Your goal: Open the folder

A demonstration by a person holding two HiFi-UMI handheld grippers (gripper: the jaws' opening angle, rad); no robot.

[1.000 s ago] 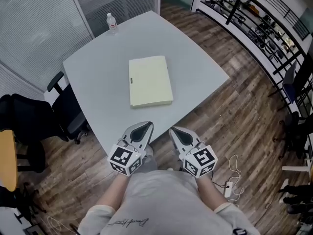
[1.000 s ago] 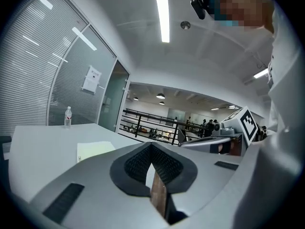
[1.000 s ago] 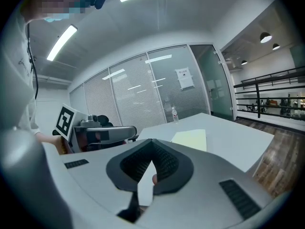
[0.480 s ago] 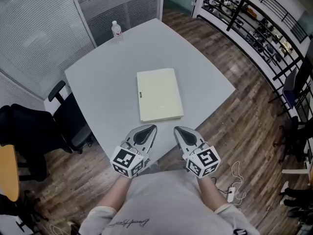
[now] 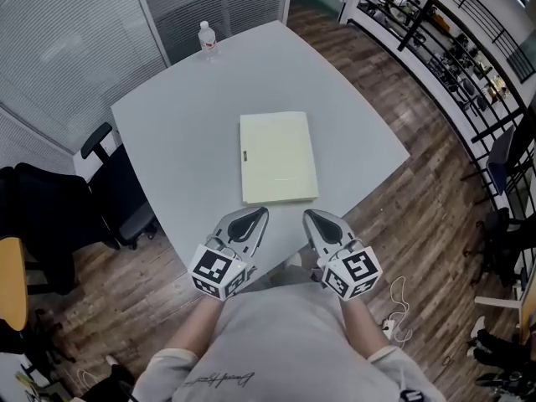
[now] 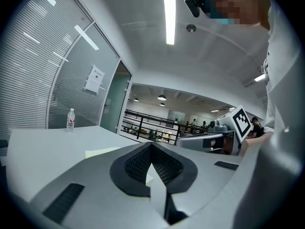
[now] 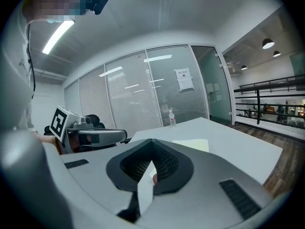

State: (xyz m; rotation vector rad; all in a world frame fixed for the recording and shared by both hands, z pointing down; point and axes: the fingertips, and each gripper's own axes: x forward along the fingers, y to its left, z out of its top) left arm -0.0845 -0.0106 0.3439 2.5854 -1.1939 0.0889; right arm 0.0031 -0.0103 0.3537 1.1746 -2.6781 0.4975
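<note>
A pale yellow folder (image 5: 278, 157) lies closed and flat in the middle of the light grey table (image 5: 176, 124). Both grippers are held side by side at the table's near corner, short of the folder. The left gripper (image 5: 255, 214) is shut with nothing in it, and so is the right gripper (image 5: 312, 217). In the left gripper view the shut jaws (image 6: 151, 145) point over the table, with the folder (image 6: 102, 151) ahead. In the right gripper view the shut jaws (image 7: 151, 141) also face the folder (image 7: 193, 144).
A water bottle (image 5: 206, 38) stands at the table's far corner. A black office chair (image 5: 117, 193) sits at the table's left side. Glass walls with blinds stand behind, a black railing (image 5: 435, 40) to the right. Cables lie on the wooden floor (image 5: 394, 316).
Both grippers have moved forward together to the table's near corner, still shut. The folder has not moved on the table.
</note>
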